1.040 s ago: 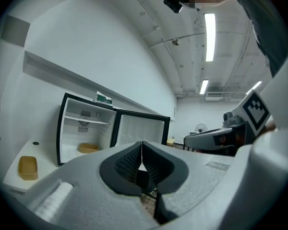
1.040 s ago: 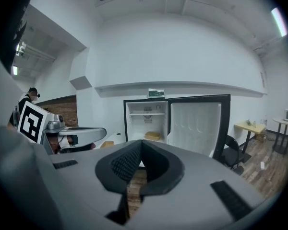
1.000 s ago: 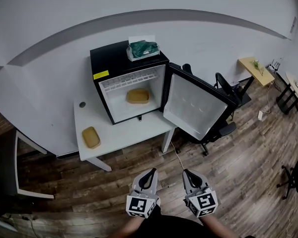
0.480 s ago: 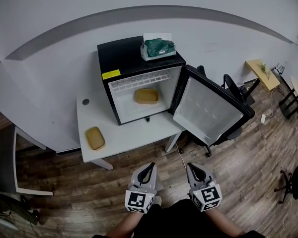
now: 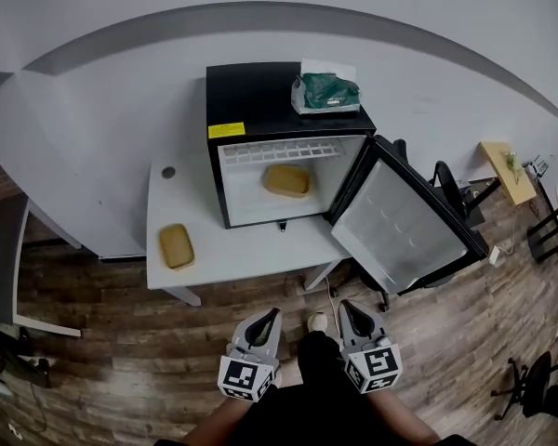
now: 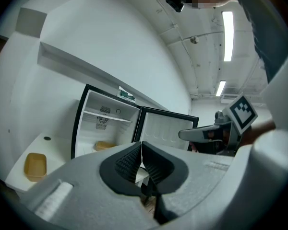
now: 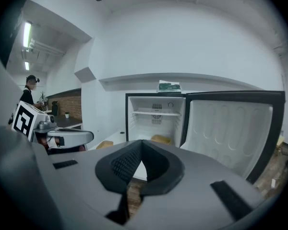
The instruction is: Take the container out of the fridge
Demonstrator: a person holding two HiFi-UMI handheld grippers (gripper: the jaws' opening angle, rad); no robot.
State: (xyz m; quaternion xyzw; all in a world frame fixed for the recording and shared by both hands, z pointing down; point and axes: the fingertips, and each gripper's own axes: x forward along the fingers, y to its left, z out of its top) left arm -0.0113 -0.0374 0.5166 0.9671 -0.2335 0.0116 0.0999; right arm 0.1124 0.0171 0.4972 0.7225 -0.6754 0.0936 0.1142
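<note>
A white table (image 5: 251, 254) carries a black mini fridge (image 5: 260, 100) on its back right part. A tan container (image 5: 176, 245) lies near the front left corner, and a small dark round spot (image 5: 168, 172) sits near the back left corner.

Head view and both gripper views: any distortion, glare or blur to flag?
Head view: strong fisheye, the grey wall ledge bows into an arc; open black mini fridge is sharp. Left gripper view: white ceiling strip light glares, corners black. Right gripper view: evenly lit, round vignette.
</note>
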